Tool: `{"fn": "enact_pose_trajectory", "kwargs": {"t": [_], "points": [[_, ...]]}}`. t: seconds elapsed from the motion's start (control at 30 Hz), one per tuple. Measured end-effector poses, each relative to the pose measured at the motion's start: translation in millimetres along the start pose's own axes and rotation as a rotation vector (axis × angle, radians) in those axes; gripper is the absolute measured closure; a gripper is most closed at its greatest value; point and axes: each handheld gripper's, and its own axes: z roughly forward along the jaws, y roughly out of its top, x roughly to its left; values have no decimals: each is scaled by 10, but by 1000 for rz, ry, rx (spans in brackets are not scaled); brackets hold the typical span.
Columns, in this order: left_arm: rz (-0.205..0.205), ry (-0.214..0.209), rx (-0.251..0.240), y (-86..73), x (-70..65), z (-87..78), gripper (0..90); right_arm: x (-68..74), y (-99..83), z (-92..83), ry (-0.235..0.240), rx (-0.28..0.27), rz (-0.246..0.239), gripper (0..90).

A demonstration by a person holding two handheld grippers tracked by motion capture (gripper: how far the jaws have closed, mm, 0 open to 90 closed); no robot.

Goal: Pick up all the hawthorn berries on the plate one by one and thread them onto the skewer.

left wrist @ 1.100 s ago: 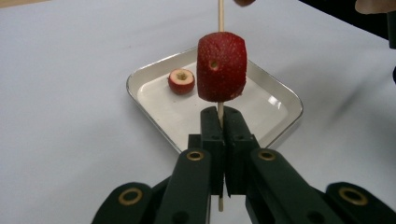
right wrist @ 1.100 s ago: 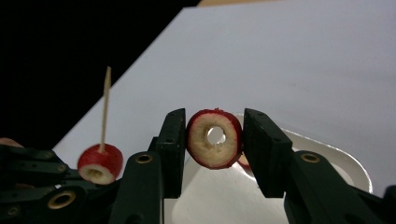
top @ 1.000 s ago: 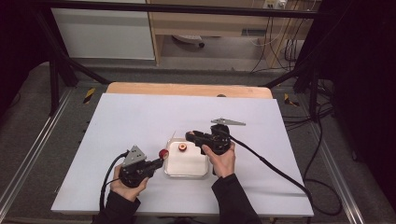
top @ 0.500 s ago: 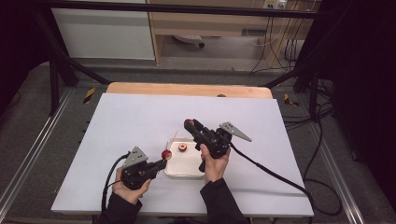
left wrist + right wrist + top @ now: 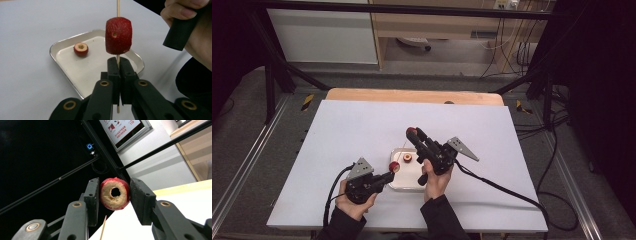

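Strawberry (image 5: 118,35) sits threaded on a wooden skewer (image 5: 118,7) clamped upright in the left gripper (image 5: 117,71) above the metal tray (image 5: 61,45), while the right gripper (image 5: 113,195) pinches a cored red fruit piece (image 5: 115,193) aloft.

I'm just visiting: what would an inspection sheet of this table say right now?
Surface: white table top, wooden edge at the far side.
Job's things: strawberry threaded on a skewer; cored red fruit piece in the metal tray; second cored piece.
Clutter: nothing seen.
Grippers: left tool shut on the skewer; right tool clamps the second cored piece, raised above the tray.
Cables: black cable trails from the right tool across the table.
Surroundings: black frame, cabinets, floor wiring.
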Motion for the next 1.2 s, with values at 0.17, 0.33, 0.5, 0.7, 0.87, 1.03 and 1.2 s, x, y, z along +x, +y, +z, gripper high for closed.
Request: {"fn": "enact_pose_trajectory", "kwargs": {"t": [0.17,0.33,0.5,0.7,0.87,1.03,1.2], "points": [[-1,-2,-2,6,-9,6,882,-7,-19,4,8,3,4,611],[-2,-6,1,8,-12,14,882,-8,-37,3,17,5,3,611],[-5,-6,3,7,-5,19,882,-5,-49,0,29,5,1,611],[0,0,0,9,-6,12,882,2,-45,-6,34,5,-3,611],[-2,-2,2,9,-5,16,882,-3,-49,-2,32,12,-3,611],[-6,-1,2,8,-2,18,882,-8,-77,1,32,23,2,611],[-24,-1,0,9,5,17,882,-11,-124,-2,35,40,-4,612]]}}
